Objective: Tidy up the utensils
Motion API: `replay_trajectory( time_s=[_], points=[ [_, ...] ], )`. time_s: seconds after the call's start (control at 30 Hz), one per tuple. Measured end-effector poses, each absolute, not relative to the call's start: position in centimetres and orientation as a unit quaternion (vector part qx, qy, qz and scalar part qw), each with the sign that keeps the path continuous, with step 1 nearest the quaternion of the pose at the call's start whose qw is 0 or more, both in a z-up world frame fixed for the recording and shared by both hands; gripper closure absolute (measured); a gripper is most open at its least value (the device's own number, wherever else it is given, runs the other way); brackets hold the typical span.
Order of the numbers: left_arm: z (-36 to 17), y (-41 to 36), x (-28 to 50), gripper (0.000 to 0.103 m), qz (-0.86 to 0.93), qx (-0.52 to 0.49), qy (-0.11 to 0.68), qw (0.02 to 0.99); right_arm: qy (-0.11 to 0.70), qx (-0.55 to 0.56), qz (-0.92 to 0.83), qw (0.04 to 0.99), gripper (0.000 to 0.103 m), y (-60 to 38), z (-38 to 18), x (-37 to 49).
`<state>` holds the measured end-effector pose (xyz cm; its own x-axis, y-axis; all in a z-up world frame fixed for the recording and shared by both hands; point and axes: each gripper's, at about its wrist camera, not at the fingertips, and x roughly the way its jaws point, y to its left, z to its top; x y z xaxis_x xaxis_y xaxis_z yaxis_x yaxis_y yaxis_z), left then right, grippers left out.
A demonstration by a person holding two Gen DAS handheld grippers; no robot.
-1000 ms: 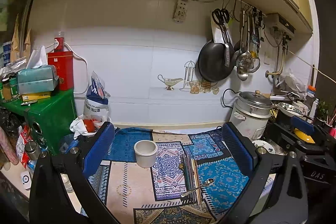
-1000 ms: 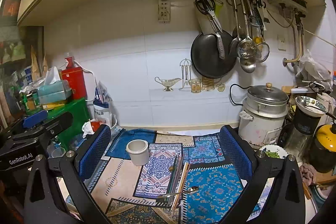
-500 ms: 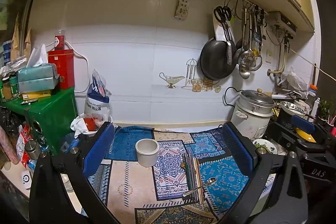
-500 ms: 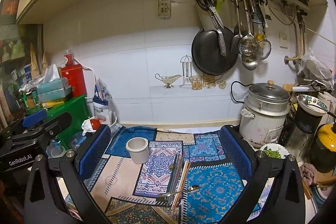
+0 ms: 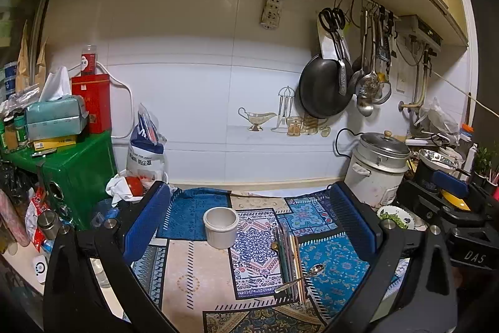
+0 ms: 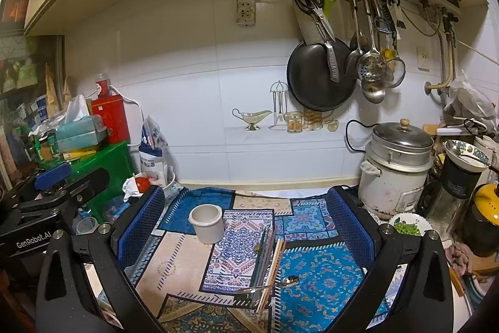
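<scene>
A white ceramic cup [image 5: 220, 226] [image 6: 206, 223] stands upright and empty on a patterned mat [image 5: 196, 280] [image 6: 324, 280]. To its right lies a bundle of chopsticks [image 5: 290, 261] [image 6: 268, 264], with a metal spoon [image 5: 301, 273] [image 6: 271, 284] laid across their near ends. My left gripper [image 5: 249, 223] hovers open above the mat, cup and utensils between its blue pads [image 5: 146, 223]. My right gripper [image 6: 246, 227] is likewise open with nothing held. Each gripper's body shows at the edge of the other's view.
A rice cooker [image 5: 375, 169] [image 6: 396, 167] stands at the back right beside a plate of greens [image 6: 407, 227]. A green cabinet [image 5: 62, 173] with tissue box and red tin sits left. A pan [image 6: 318, 77], ladles and scissors hang on the wall.
Both views have shifted only slightly, the left drifting a little so the scene sits further right. Cup, chopsticks and spoon have not moved. Both grippers stay open.
</scene>
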<state>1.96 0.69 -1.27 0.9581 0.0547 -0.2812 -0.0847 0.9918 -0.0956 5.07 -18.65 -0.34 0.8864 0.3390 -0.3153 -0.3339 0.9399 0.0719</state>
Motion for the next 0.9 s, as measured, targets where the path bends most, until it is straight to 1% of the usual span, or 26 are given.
replay_trajectory(
  time_s=[0.9],
  points=[
    [-1.71, 0.11, 2.73, 0.0, 0.022, -0.043, 0.147, 0.988, 0.169, 0.015, 0.169, 0.971, 0.0, -18.81, -0.55, 5.61]
  ],
)
